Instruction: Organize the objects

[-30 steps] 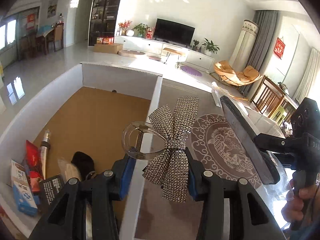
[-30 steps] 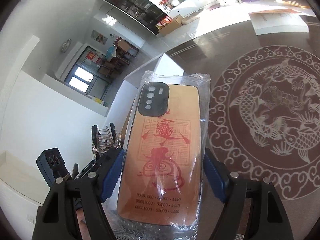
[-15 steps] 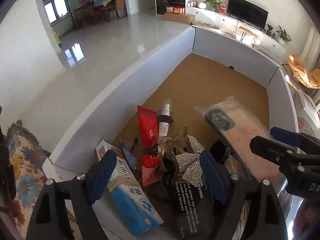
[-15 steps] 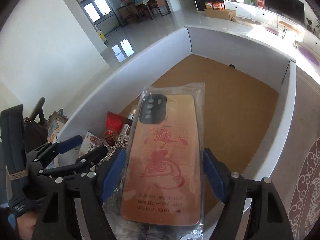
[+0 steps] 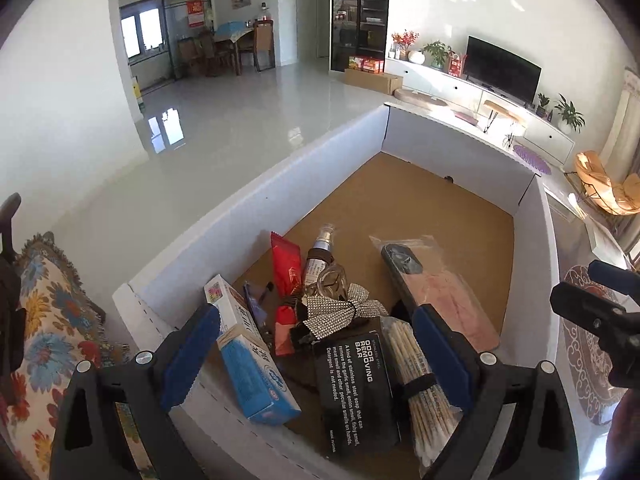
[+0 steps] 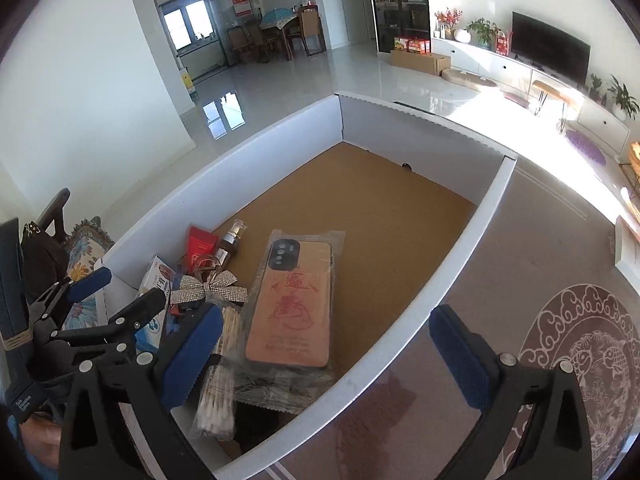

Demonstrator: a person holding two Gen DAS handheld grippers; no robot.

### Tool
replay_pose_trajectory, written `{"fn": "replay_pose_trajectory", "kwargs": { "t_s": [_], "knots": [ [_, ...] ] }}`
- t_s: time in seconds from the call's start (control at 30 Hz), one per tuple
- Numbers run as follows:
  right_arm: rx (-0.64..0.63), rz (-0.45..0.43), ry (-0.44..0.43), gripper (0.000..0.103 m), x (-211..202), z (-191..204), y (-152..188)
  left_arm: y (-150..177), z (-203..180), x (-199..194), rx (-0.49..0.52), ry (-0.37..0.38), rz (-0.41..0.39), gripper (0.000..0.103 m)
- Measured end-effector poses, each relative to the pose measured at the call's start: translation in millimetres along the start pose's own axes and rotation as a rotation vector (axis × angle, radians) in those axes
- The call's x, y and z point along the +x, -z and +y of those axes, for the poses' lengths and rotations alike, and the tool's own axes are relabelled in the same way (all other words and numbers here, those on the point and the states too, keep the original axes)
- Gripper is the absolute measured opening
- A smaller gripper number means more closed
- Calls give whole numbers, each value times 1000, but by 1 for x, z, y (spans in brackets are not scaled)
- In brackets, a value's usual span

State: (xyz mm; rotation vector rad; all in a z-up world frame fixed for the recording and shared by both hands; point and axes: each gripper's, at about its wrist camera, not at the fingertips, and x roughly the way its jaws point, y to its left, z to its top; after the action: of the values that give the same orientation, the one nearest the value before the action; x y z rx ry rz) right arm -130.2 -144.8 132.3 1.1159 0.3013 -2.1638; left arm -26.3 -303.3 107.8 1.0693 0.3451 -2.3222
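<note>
I am holding both sets of fingers wide and empty, having just been opening them: the left gripper (image 5: 316,356) over the rhinestone bow (image 5: 340,312), the right gripper (image 6: 326,356) over the bagged phone case (image 6: 294,300), both lying in the white box (image 6: 224,196). I am risking snagging the clutter at 7 o'clock or clipping the 4 o'clock wall; the bare cardboard floor toward 12 is giving open room.

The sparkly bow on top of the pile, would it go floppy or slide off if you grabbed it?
The sparkly bow probably keeps its shape: its loops stand spread, not drooping. It looks light for its size. Perched loosely atop the black box and other clutter, it could easily slide if nudged. Its studded surface likely gives pads some grip.
</note>
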Motion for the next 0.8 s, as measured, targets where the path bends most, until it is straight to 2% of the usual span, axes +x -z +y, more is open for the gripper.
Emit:
{"fn": "replay_pose_trajectory", "kwargs": {
  "t_s": [0.1, 0.27, 0.8],
  "knots": [
    [-36, 12, 32, 103, 1, 3, 6, 0, 3, -6, -31, -10, 0, 98],
    [-31, 15, 24, 103, 2, 6, 6, 4, 2, -15, -19, -62, -22, 98],
    [-85, 26, 44, 103, 15, 27, 5, 7, 8, -19, -9, -92, -43, 98]
  ]
}}
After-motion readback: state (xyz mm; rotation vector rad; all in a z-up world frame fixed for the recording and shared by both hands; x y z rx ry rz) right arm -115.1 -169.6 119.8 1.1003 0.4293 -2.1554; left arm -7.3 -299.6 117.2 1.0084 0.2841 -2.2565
